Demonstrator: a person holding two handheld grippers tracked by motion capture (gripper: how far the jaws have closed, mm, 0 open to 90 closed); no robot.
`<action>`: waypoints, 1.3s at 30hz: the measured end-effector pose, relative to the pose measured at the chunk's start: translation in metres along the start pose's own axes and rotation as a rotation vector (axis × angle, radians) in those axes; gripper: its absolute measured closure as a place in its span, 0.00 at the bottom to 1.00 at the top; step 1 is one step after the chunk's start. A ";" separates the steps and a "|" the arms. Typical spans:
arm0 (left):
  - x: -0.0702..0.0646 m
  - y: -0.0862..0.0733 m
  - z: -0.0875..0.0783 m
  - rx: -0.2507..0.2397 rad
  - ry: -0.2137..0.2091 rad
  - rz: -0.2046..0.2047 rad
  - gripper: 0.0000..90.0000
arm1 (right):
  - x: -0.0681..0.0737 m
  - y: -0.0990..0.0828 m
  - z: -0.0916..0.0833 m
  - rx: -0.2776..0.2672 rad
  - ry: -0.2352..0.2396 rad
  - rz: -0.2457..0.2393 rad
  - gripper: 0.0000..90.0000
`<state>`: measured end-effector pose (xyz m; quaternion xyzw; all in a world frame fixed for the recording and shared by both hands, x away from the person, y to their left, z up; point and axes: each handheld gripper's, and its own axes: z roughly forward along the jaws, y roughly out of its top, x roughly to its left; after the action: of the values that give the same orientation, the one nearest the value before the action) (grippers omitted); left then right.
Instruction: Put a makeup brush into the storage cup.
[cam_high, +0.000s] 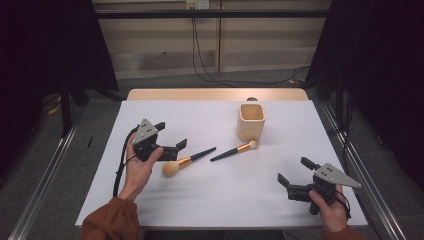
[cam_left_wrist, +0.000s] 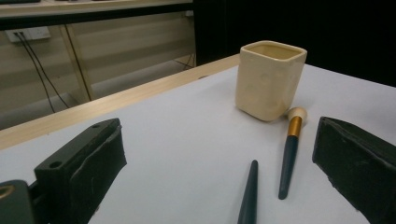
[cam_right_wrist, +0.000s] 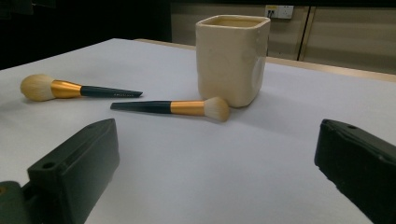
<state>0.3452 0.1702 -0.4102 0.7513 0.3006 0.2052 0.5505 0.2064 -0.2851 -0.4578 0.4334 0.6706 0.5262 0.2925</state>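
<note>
A cream square cup stands upright right of the table's middle. Two makeup brushes lie in front of it. The larger brush has a round pale head at the left; its dark handle tip shows between the left jaws. The smaller brush lies with its head beside the cup's base. My left gripper stands open just left of the larger brush. My right gripper is open near the front right corner, holding nothing.
The white table has a wooden strip along its far edge. Cables hang down the wall behind. Metal rails run along both sides of the table.
</note>
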 end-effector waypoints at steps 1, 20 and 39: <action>-0.001 0.002 0.002 0.009 -0.003 0.011 0.02 | 0.000 0.000 0.000 0.000 0.000 0.000 0.00; 0.009 0.017 0.020 0.189 -0.065 0.017 0.03 | 0.000 0.000 0.001 0.007 0.013 -0.005 0.00; 0.001 0.027 0.049 0.495 -0.131 0.103 0.04 | 0.001 -0.001 0.002 0.015 0.024 -0.001 0.00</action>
<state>0.3834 0.1313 -0.3997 0.8892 0.2668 0.1042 0.3568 0.2071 -0.2832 -0.4591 0.4288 0.6781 0.5263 0.2816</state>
